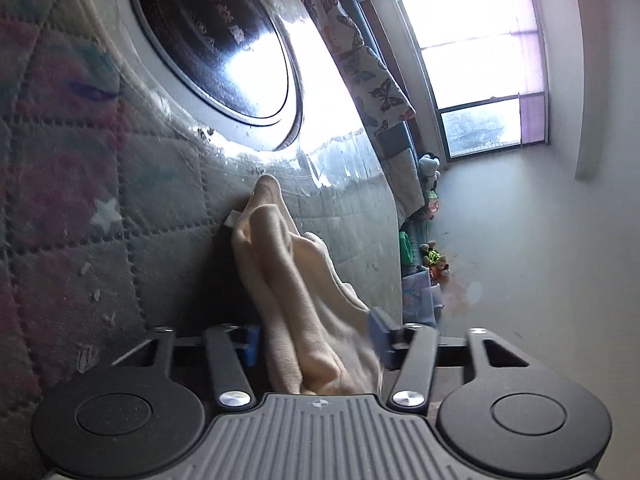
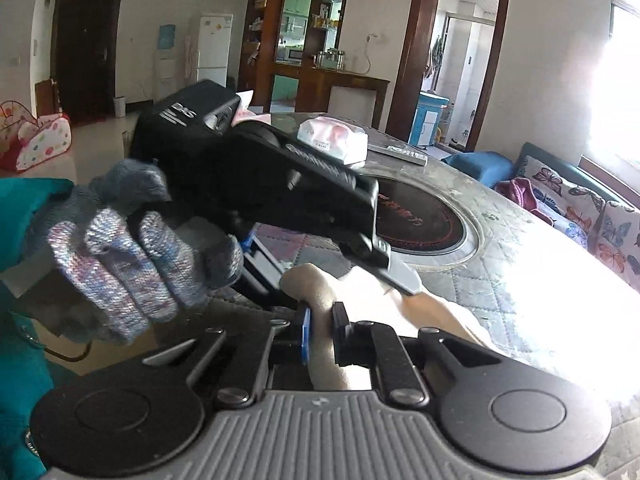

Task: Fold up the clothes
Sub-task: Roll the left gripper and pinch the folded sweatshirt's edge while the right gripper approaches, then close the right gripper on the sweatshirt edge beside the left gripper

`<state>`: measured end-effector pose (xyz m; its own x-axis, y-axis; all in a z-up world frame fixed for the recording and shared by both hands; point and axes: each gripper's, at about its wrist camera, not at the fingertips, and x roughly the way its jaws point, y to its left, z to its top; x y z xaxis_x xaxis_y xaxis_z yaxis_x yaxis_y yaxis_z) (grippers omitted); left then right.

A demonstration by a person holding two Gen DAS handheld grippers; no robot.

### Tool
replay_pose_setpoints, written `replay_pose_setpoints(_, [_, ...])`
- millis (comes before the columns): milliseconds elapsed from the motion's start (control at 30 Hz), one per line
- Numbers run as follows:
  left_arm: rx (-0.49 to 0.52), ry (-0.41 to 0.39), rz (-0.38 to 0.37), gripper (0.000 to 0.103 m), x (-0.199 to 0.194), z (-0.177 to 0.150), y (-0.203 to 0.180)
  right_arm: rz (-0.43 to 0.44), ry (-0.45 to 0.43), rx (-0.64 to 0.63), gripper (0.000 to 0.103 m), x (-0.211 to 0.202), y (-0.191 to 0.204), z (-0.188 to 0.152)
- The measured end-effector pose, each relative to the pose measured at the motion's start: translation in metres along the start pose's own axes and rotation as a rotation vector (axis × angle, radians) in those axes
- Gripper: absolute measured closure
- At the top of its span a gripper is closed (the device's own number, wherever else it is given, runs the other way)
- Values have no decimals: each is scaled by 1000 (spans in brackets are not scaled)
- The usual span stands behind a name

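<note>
A cream cloth (image 1: 280, 260) lies bunched on the quilted table cover (image 1: 80, 200). In the left wrist view it runs back between the pads of my left gripper (image 1: 316, 340), filling the gap and touching both, so that gripper is shut on it. In the right wrist view my right gripper (image 2: 323, 332) is shut on a thick fold of the same cloth (image 2: 308, 280). Just above and beyond it, the left gripper (image 2: 396, 280) reaches in from the left, its tip on the cloth, held by a gloved hand (image 2: 120, 260).
A dark round glass plate (image 2: 420, 220) is set into the middle of the round table (image 2: 520, 280). At its far side lie a tissue pack (image 2: 332, 140) and a remote (image 2: 400, 154). A sofa with butterfly cushions (image 2: 580, 200) stands by the bright window (image 1: 480, 60).
</note>
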<state>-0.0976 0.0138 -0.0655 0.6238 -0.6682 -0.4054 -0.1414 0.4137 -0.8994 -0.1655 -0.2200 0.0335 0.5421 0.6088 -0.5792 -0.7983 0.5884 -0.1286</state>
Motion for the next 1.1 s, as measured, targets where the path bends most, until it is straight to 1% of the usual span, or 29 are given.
replay_pose_setpoints(33, [-18,6,-4,70,1,1,5,4,0,4,94,1,0,0])
replay_pose_setpoints(100, [-51,12,-6,77,2,2,14,5,-6,16,94,0,-1,-3])
replay_pose_setpoints(133, [-67,14,-6,84,3,3,18,7,-6,21,94,-1,-1,-4])
replay_pose_setpoints(233, [-60,13,9,86,1,4,22,7,-13,48,92,-5,-4,-8])
replay_pose_setpoints(300, [-31,10,17,86,0,4,20,5,-19,70,89,-9,-7,-11])
replay_pose_setpoints(333, [-17,9,21,86,0,4,18,3,-19,89,85,-13,-9,-12])
replay_pose_setpoints(400, [9,9,28,86,-1,4,16,-23,-30,137,82,-23,-16,-16])
replay_pose_setpoints(467, [32,11,40,86,-1,3,14,-72,-25,187,80,-31,-26,-22])
replay_pose_setpoints(533, [55,12,50,86,-2,4,11,-146,-18,243,79,-39,-39,-31])
replay_pose_setpoints(633, [82,8,63,86,-2,5,8,-256,-7,341,72,-50,-64,-49])
replay_pose_setpoints(667, [90,9,66,86,-2,5,7,-293,-4,376,68,-54,-72,-55])
replay_pose_setpoints(767, [119,5,78,86,0,5,1,-385,-3,469,66,-58,-101,-75])
replay_pose_setpoints(800, [128,4,82,86,1,5,-1,-409,-4,497,62,-60,-110,-82])
replay_pose_setpoints(867, [141,3,90,86,3,5,-3,-436,-8,552,58,-62,-122,-93])
replay_pose_setpoints(933, [150,2,97,86,6,5,-6,-448,-13,609,57,-61,-134,-104])
replay_pose_setpoints(1000, [164,2,109,86,9,6,-9,-430,-23,674,51,-62,-143,-114])
replay_pose_setpoints(1100, [183,0,124,86,12,6,-11,-398,-45,746,51,-61,-152,-123])
